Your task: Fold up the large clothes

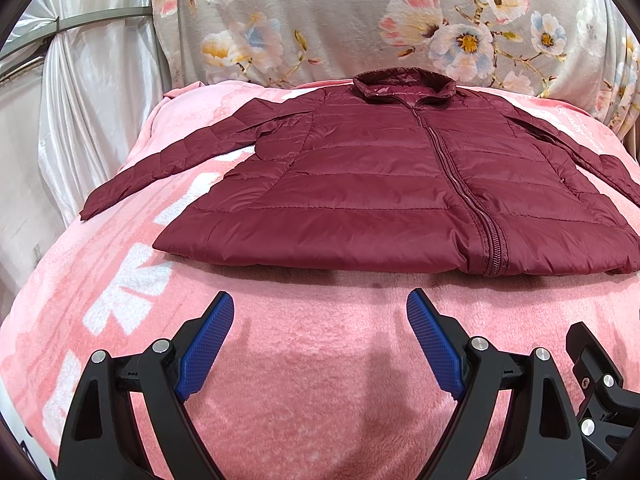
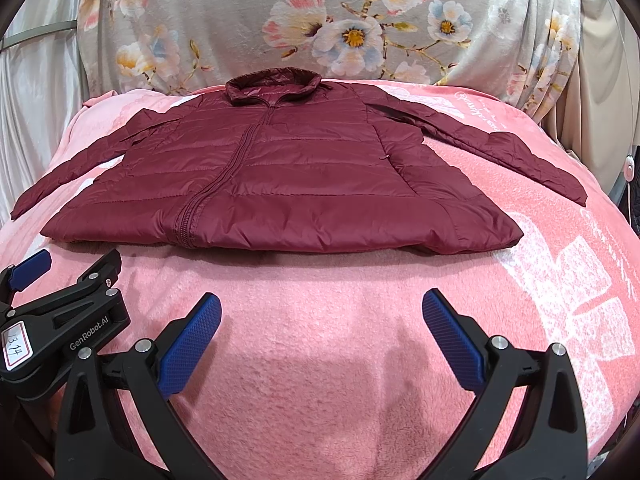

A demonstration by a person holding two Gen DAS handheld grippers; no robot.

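A maroon quilted jacket lies flat and zipped on a pink blanket, collar at the far side, both sleeves spread outward. It also shows in the right wrist view. My left gripper is open and empty, hovering over the blanket just short of the jacket's hem. My right gripper is open and empty, also just short of the hem. The left gripper's body shows at the left of the right wrist view.
A grey floral cloth hangs behind the bed. White satin curtain hangs at the left. The pink blanket has white printed patterns and drops off at both sides. A white cable and round switch sit at the far right.
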